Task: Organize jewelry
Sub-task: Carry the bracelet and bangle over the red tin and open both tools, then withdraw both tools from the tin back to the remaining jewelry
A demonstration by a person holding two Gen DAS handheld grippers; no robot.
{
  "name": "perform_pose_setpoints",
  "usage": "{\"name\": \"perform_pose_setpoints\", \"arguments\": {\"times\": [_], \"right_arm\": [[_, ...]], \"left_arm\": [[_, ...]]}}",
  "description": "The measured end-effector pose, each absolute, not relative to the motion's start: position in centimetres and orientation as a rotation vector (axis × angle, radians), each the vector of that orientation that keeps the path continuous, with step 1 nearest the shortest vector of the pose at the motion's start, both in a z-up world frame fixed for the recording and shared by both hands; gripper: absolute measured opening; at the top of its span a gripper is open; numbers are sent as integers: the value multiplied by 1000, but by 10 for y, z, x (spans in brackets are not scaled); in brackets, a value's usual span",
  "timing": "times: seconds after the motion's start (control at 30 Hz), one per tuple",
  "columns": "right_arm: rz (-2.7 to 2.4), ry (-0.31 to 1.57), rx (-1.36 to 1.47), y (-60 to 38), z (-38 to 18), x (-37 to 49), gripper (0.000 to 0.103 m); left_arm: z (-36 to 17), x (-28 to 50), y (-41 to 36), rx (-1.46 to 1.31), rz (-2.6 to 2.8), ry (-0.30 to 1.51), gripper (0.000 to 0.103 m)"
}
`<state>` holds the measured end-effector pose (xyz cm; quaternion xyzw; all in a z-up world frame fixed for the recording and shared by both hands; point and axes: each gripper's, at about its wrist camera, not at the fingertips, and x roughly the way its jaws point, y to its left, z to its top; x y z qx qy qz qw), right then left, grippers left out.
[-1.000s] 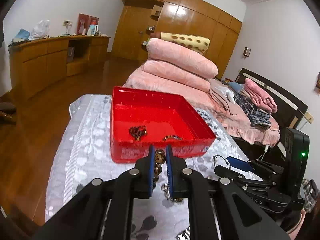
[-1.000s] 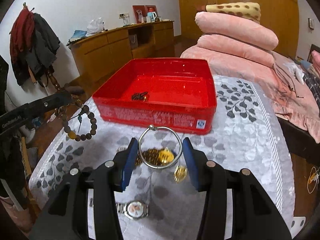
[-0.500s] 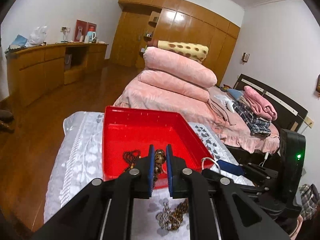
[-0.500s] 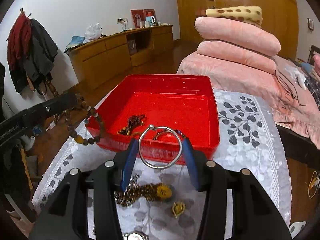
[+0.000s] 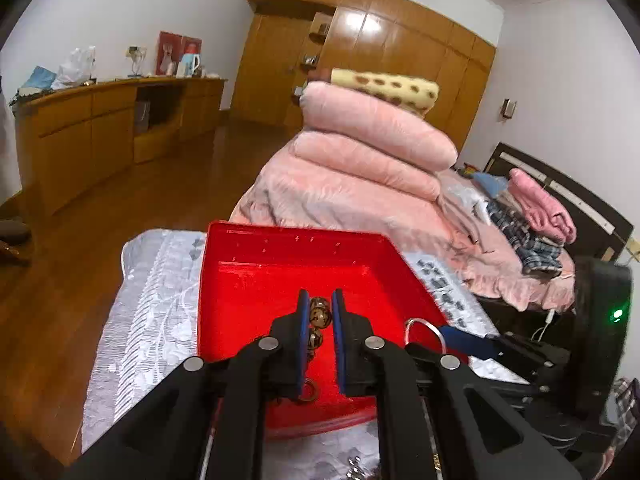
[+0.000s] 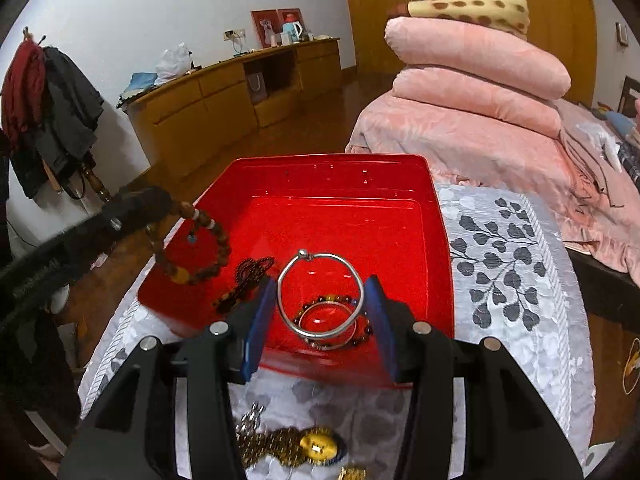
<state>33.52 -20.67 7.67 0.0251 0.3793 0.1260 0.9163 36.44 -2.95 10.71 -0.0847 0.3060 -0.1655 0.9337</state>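
A red tray [image 6: 444, 264] stands on the grey leaf-patterned cloth; it also shows in the left wrist view [image 5: 240, 280]. My left gripper [image 5: 319, 316] is shut on a brown bead bracelet [image 5: 319, 314] and holds it over the tray; the bracelet hangs at the tray's left rim in the right wrist view [image 6: 192, 248]. My right gripper [image 6: 320, 304] is shut on a silver bangle [image 6: 320, 296], held above the tray's near part. A dark bead necklace [image 6: 244, 280] and a beaded bracelet [image 6: 352, 338] lie in the tray.
A gold chain with a coin pendant [image 6: 304, 446] and other small pieces lie on the cloth in front of the tray. Stacked pink quilts [image 6: 472, 92] rise behind the tray. A wooden sideboard [image 6: 224, 100] runs along the far wall.
Both grippers have moved forward and up, from in front of the tray to over it, carrying the bead bracelet and the silver bangle.
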Motion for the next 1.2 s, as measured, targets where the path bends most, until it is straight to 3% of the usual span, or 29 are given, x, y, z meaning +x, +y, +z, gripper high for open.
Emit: {"name": "perform_pose_setpoints", "arguments": {"times": [0.27, 0.3, 0.37, 0.43, 0.47, 0.57, 0.63, 0.7, 1.2], "right_arm": [[235, 807, 63, -208, 61, 359, 47], [228, 805, 61, -209, 60, 360, 59], [217, 794, 57, -210, 60, 358, 63], [213, 778, 65, -212, 64, 353, 63], [210, 769, 68, -214, 66, 352, 64], [196, 733, 54, -219, 74, 338, 74], [183, 720, 44, -222, 76, 328, 84], [177, 713, 40, -226, 77, 317, 89], [130, 800, 0, -239, 37, 227, 96]], "left_arm": [[80, 390, -29, -151, -292, 709, 12], [79, 391, -29, -149, -284, 711, 13], [77, 391, -28, -151, -280, 725, 18], [78, 388, -27, -152, -274, 727, 34], [81, 384, -27, -144, -272, 714, 36], [90, 368, -24, -119, -270, 680, 48], [97, 354, -20, -107, -265, 653, 67], [102, 340, -18, -95, -260, 626, 74], [74, 263, -11, -14, -220, 659, 89]]}}
